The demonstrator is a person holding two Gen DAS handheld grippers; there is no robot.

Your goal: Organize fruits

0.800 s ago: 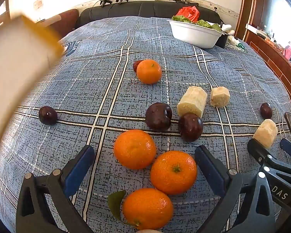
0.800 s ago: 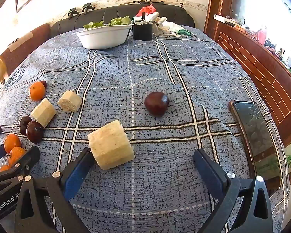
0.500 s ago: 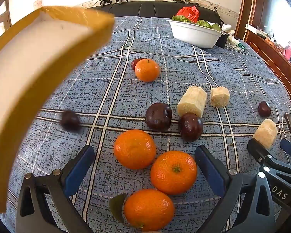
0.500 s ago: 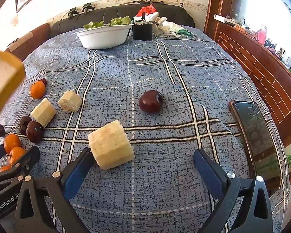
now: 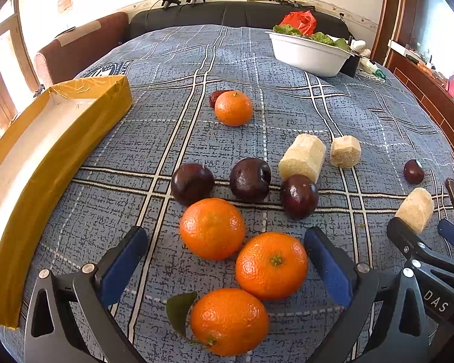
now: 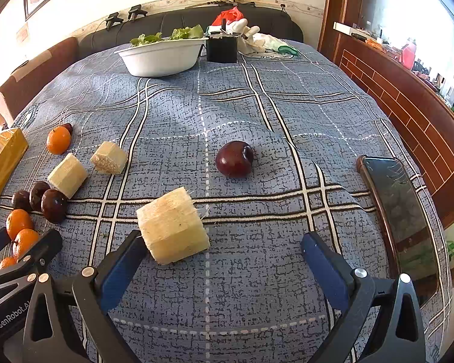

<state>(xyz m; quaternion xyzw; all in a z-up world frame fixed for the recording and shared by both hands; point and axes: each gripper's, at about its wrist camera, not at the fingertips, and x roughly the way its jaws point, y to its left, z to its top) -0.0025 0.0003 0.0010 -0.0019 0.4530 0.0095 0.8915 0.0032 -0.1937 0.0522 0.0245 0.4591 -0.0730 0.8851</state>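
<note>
Three oranges lie close in the left wrist view: one (image 5: 212,228), one (image 5: 271,264) and one with a leaf (image 5: 228,320). My left gripper (image 5: 224,257) hangs open around them without touching. Behind them sit three dark plums (image 5: 250,178) in a row and a fourth orange (image 5: 233,108) farther off. An open yellow box (image 5: 45,151) with a white inside rests on the cloth at the left. My right gripper (image 6: 222,260) is open; a pale sugarcane chunk (image 6: 174,225) lies by its left finger. A lone plum (image 6: 234,158) sits beyond it.
Two more sugarcane chunks (image 5: 302,157) lie right of the plums. A white bowl of greens (image 6: 160,57) and a black box (image 6: 221,49) stand at the far end of the blue checked cloth. A phone (image 6: 399,211) lies near the right edge.
The yellow box swung in from the left and came down on the cloth. A small plum at the left rolled right, up against the other plums. Both grippers stayed put and open.
</note>
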